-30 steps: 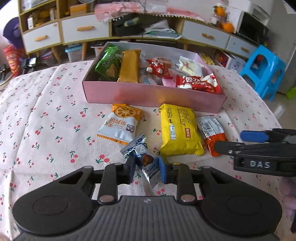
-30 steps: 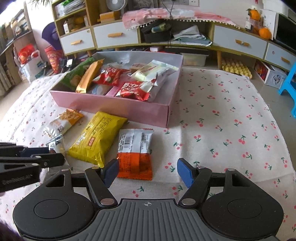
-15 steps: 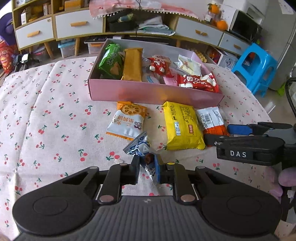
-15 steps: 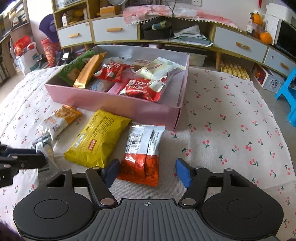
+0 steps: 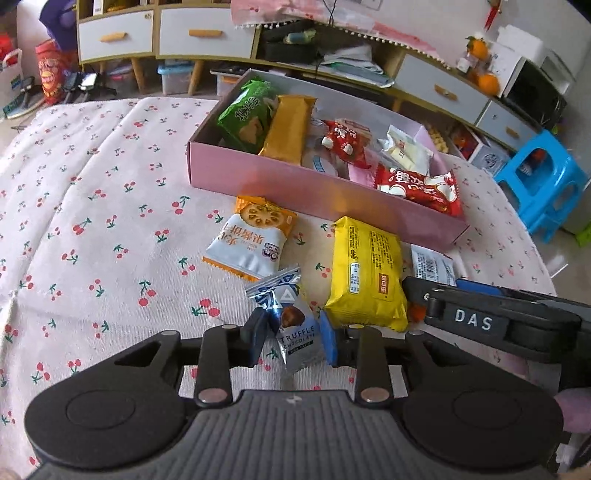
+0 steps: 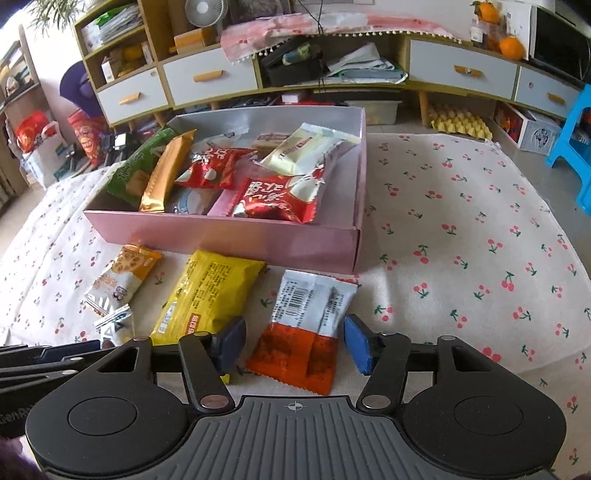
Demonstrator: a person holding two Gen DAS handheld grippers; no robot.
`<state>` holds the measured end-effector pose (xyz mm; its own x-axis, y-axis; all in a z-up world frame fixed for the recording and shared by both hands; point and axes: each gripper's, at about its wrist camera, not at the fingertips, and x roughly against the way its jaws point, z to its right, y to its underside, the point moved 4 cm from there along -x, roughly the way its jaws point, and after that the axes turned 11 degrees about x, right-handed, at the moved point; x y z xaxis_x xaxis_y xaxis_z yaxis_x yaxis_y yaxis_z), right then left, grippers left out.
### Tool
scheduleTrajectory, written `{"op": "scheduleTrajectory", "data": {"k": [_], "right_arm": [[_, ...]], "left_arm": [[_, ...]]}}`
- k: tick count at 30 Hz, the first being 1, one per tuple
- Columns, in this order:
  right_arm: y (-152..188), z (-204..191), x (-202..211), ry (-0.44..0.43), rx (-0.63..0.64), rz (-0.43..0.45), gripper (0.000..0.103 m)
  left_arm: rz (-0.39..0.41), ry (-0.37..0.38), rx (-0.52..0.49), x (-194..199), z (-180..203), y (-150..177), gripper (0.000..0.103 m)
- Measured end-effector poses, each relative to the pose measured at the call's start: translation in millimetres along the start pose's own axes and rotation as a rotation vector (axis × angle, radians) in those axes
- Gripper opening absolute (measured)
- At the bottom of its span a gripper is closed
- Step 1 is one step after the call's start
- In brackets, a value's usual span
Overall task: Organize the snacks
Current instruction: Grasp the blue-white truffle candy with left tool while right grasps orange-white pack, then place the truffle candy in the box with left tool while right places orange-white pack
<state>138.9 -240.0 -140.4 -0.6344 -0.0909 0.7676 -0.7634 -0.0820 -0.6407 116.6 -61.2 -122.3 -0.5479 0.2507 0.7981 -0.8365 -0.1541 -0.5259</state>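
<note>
My left gripper [image 5: 291,338] is shut on a blue-and-silver truffle chocolate packet [image 5: 291,325] and holds it over the cherry-print cloth. A pink box [image 5: 325,192] holds several snack packets. In front of it lie an orange-and-white biscuit packet [image 5: 251,236], a yellow packet [image 5: 365,273] and an orange-and-white packet [image 6: 306,328]. My right gripper [image 6: 293,345] is open, its fingers [image 6: 356,343] on either side of the orange-and-white packet's near end. The pink box also shows in the right wrist view [image 6: 236,240].
A low cabinet with drawers [image 5: 207,33] runs along the far wall behind the table. A blue plastic stool [image 5: 543,184] stands to the right of the table. The right gripper's body [image 5: 491,321] reaches in beside the yellow packet.
My left gripper has closed on the truffle packet and lifted it a little. My right gripper has moved forward so its open fingers straddle the orange-and-white packet.
</note>
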Motion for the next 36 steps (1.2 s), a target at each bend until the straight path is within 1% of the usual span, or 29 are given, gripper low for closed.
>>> {"op": "scheduleTrajectory", "data": {"k": [1,2,4,6,11,17,20,25,33,36], "right_arm": [[0,-2,-1,0.007,0.008,-0.005,0.056],[0,-3,-3,0.021,0.023,-0.006,0.05],[0,-7,-4,0.044,0.062,-0.008,0.048],[-2,-8,-4,0.035,0.084,-0.009,0.045],[-2,-1,1,0.022,0.07,-0.012,0.045],[-3,8,11,-0.009,0.011,-0.038,0.044],[-4,11,18,-0.03,-0.023,-0.045,0.044],[-12,8,33,-0.066,-0.057,-0.006,0.044],[-26,7,48,-0.08,-0.08,0.039,0.044],[-32,13,54,-0.086,-0.112,0.067,0.044]], "left_arm": [[0.002,-0.009,-0.006,0,1,1,0.027],[0.003,-0.022,-0.018,0,2,1,0.025],[-0.001,-0.035,-0.034,0,3,1,0.023],[-0.014,-0.027,-0.038,0,2,-1,0.022],[-0.052,0.026,0.003,4,-9,-6,0.018],[-0.059,0.064,0.029,14,-18,-10,0.018],[-0.049,0.081,0.038,20,-19,-15,0.018],[-0.011,0.104,0.038,31,-15,-24,0.018],[0.033,0.129,0.029,36,-10,-38,0.018],[0.057,0.146,0.027,37,-6,-44,0.018]]}}
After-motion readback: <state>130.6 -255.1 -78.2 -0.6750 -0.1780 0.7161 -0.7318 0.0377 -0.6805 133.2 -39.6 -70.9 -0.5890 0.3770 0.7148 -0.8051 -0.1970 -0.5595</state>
